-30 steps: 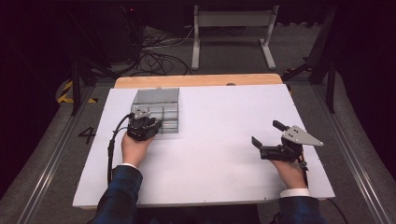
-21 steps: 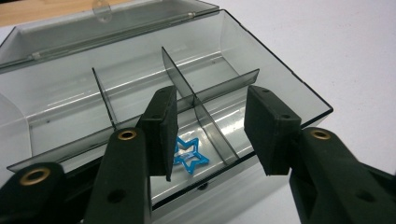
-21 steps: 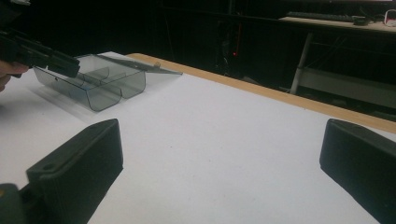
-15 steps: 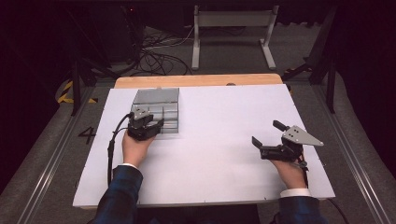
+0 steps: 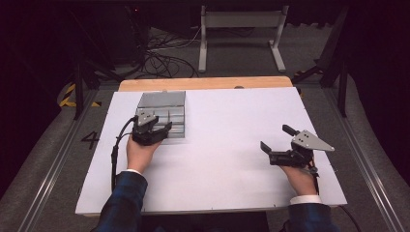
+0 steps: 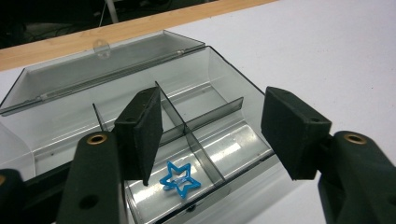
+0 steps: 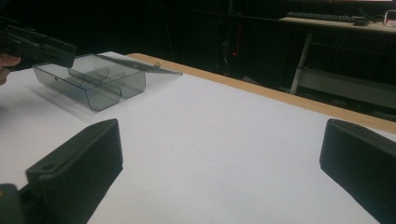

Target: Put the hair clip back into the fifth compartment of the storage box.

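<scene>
Left claw (image 6: 212, 140), jaws spread wide and empty, poised just above the near edge of a clear smoke-tinted compartment box (image 6: 224, 84) whose hinged lid (image 6: 93, 70) lies open flat toward the far side. The box sits on the white counter (image 5: 227, 145), left of centre and toward its far edge. A small blue star-shaped paper clip (image 6: 180, 179) lies flat on the floor of a near compartment, close beside a thin divider (image 6: 205, 156) and below the left jaw's pad.

The clip appears to be a thin wire outline: very light, somewhat springy, easily flicked aside, and likely to slide on the glossy plastic floor. A hold across two opposite points of the star, with the jaws brought straight down into the compartment, looks the surest; the divider and the box wall leave little room, so the jaws would need narrowing first. The box itself is probably light, rigid and thin-walled, and may skid on the counter if nudged.

Right claw (image 5: 283, 145), also wide apart and holding nothing, rests low over bare counter at the right, well apart from the box.

A dark figure "4" (image 5: 91, 140) is marked on the floor to the left of the counter. No brand or label can be read on the box or the claws.
</scene>
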Demonstrator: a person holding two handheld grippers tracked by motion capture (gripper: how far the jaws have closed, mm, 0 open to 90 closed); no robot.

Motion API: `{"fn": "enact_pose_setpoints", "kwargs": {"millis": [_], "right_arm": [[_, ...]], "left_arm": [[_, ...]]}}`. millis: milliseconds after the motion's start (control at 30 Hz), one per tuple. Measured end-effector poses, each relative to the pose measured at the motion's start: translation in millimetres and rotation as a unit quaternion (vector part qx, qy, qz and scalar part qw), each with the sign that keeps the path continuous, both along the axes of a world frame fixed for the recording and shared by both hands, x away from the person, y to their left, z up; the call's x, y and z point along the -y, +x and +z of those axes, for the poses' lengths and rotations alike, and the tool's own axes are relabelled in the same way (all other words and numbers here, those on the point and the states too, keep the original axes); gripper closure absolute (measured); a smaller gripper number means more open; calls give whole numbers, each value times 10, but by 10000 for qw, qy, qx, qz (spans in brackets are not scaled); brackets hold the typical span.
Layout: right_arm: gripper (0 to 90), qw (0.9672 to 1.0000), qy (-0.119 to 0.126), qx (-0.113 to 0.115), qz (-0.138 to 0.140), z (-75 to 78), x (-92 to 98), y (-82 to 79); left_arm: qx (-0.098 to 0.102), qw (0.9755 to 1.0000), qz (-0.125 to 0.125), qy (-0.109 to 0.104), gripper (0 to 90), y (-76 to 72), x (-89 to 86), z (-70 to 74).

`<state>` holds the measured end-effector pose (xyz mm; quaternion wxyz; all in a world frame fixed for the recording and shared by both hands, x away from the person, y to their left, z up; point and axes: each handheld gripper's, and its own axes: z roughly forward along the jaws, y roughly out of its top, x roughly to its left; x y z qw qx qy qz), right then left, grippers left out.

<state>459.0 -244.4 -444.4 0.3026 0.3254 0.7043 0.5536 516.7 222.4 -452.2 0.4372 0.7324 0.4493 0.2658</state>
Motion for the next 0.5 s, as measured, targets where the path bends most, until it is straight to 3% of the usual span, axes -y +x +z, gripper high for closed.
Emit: {"fn": "enact_pose_setpoints", "kwargs": {"millis": [500], "right_arm": [[2, 10000, -13, 4, 10, -9, -10, 3]], "left_arm": [[289, 9996, -23, -24, 286, -82, -8, 40]]}}
